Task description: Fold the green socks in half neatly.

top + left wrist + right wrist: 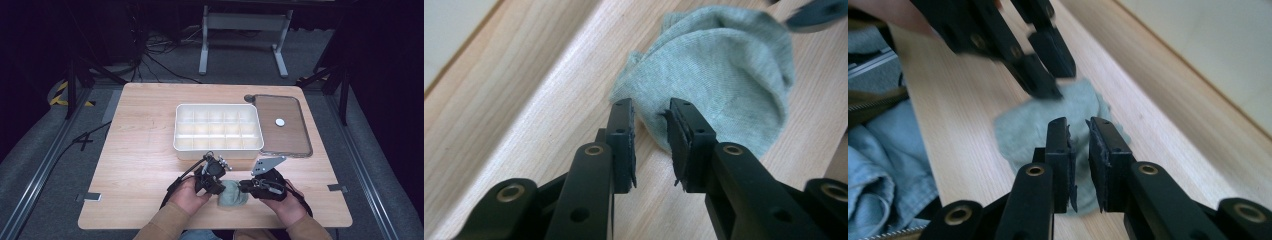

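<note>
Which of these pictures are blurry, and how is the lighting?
High view: sharp, table evenly lit, surroundings dark. Left gripper view: sock crisp, right gripper at the top corner blurred. Right gripper view: its own fingers sharp, left gripper smeared by blur, tray wall washed out.

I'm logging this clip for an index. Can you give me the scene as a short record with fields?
surface: wooden table
item handled: grey-green sock, bunched, near front edge
left gripper: jaws slightly apart at the sock's edge
right gripper: jaws slightly apart over the sock
container: white divided tray, compartments look empty
beside tray: clear lid, flat on its right
</note>
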